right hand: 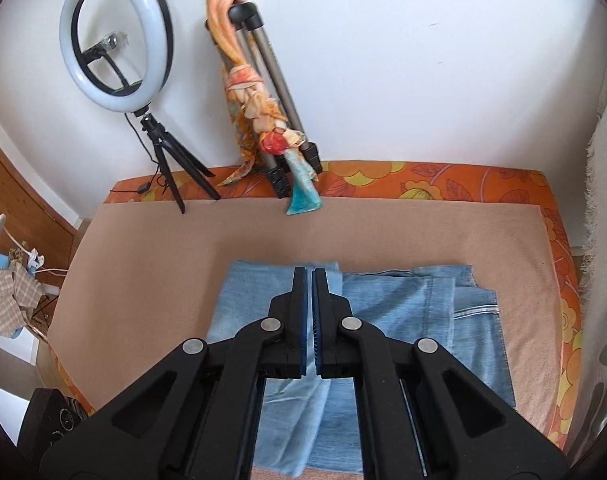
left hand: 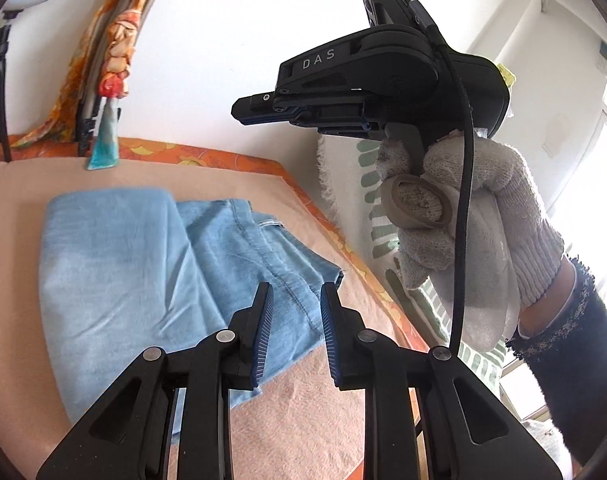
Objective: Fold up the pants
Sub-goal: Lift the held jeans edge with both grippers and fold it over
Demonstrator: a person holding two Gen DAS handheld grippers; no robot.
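While soft denim pants (right hand: 387, 320) lie folded, left hand-held gripper (left hand: 295, 304) spread, right (right hand: 309, 280) pressed together.

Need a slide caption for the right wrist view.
Right gripper, fingers shut and empty, above folded light-blue pants on a tan blanket.

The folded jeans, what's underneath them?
The jeans lie on a tan blanket, which covers an orange floral bedspread showing only along the edges. What lies beneath the bedspread is hidden.
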